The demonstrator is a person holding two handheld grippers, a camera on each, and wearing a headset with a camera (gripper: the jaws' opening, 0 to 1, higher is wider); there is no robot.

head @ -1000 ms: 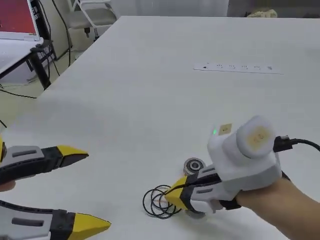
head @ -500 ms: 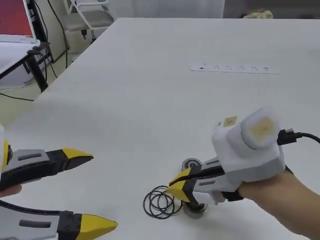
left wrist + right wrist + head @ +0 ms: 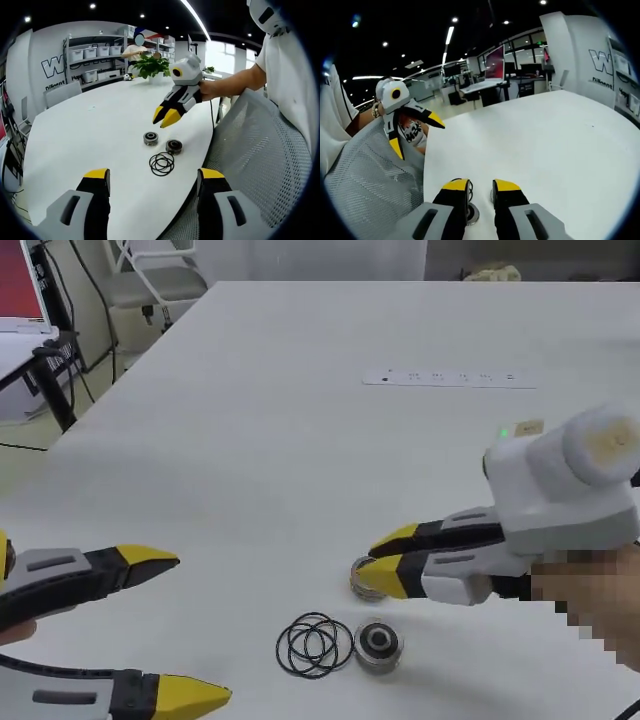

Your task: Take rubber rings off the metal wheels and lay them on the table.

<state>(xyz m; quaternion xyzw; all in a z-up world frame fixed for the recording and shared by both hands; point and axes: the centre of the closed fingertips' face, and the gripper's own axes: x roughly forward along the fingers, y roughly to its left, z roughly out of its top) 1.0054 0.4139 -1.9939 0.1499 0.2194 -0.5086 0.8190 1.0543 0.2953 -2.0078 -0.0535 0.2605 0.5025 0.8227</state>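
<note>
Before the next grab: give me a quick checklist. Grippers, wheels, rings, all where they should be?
1. Left gripper free: ok. Jaws are wide apart with nothing between them.
2. Right gripper free: ok. Jaws are narrowly apart and hold nothing.
3. Right gripper lined up on the far wheel: ok. The tips hang close over it, not touching.
4. Ring on the far wheel: cannot tell, too small to see.
5. Loose rings laid down: ok. They lie flat in a pile on the table, beside the near wheel.
6. Near wheel out of the way: ok. It is apart from both grippers.
</note>
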